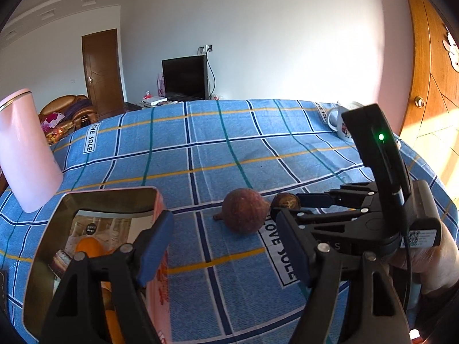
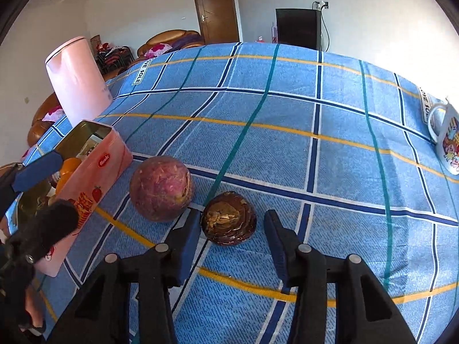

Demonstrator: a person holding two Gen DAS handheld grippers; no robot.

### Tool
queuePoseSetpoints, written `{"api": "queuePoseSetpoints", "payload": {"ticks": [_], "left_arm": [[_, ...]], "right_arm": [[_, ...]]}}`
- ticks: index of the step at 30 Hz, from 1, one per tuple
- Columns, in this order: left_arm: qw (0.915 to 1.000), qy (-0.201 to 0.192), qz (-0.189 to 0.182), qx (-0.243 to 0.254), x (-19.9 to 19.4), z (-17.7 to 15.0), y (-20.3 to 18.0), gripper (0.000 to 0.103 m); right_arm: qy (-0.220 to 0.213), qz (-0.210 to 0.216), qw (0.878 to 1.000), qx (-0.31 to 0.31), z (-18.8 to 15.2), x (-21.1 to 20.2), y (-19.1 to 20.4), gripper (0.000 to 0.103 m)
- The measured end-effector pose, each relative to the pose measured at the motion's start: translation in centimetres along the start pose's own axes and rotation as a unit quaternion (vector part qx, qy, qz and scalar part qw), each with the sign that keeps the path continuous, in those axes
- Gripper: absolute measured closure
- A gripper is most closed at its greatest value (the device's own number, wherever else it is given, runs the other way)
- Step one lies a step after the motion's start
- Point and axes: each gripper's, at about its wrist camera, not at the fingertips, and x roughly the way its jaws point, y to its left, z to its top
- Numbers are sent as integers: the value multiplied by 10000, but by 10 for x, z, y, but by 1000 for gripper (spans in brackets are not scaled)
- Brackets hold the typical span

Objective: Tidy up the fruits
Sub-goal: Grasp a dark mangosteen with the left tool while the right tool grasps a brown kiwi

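A round reddish-purple fruit (image 2: 160, 189) lies on the blue checked cloth (image 2: 287, 149), and a smaller dark brown fruit (image 2: 228, 218) lies just right of it. My right gripper (image 2: 232, 229) is open, low over the cloth, its blue pads (image 2: 188, 236) either side of the dark fruit, not touching it. A pink tin (image 2: 94, 169) stands open at the left with orange fruit (image 2: 68, 166) inside. My left gripper (image 1: 226, 243) is open and empty, its left finger (image 1: 155, 243) over the tin (image 1: 94, 200). Both fruits also show in the left wrist view, big (image 1: 245, 210) and small (image 1: 285, 200).
A tall pink canister (image 2: 77, 80) stands behind the tin at the left. A white printed mug (image 2: 447, 140) lies on its side near the cloth's right edge. A wooden door (image 1: 430, 86) is close on the right in the left wrist view.
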Motion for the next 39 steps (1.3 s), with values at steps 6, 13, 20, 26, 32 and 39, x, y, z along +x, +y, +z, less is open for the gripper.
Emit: {"api": "queuePoseSetpoints", "payload": {"ticks": [6,13,20,26,32,39], "left_arm": [[9998,114,65,118,11,2,-9,27],[9994,336,51,104,34,12,-13,27],[9975,696,-126,-8,60,17,-19,32],[9941,1062,-152,-127,82,14,-16,42],[9952,938,-244,-108,77,14,-18,50],[9973,614,-338,-203,63,16,-13,50]], "right_arm": [[-205,-79,9995,248,-3,-11,-13,63],[-493,-310,9974,428,-6,-26,-25,63],[-691,-317,9957,526,-6,-32,-30,63],[-814,-195,9938,731,-7,-37,-38,63],[-889,-248,9942,556,-8,-39,-29,63],[-1140,-241,9922,447,-10,-48,-24,63]]}}
